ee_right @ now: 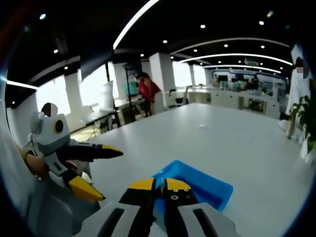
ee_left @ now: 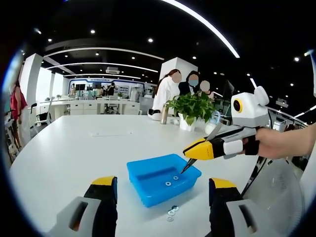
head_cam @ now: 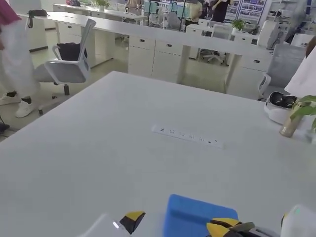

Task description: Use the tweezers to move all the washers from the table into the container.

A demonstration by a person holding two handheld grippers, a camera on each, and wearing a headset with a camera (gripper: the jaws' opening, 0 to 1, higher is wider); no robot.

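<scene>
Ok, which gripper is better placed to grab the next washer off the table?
Right. The right gripper is shut on the tweezers, their tips over the blue container, and the loose washers lie on the table just outside that container. The left gripper is open and holds nothing.

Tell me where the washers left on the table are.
In the left gripper view, the washers lie on the table at bottom centre, just before the near wall of the container.

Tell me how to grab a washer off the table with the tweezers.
The washers lie flat beside the container, no raised edge; so probably pinch one's ring from straight above, one tweezers tip through the hole, one outside.
</scene>
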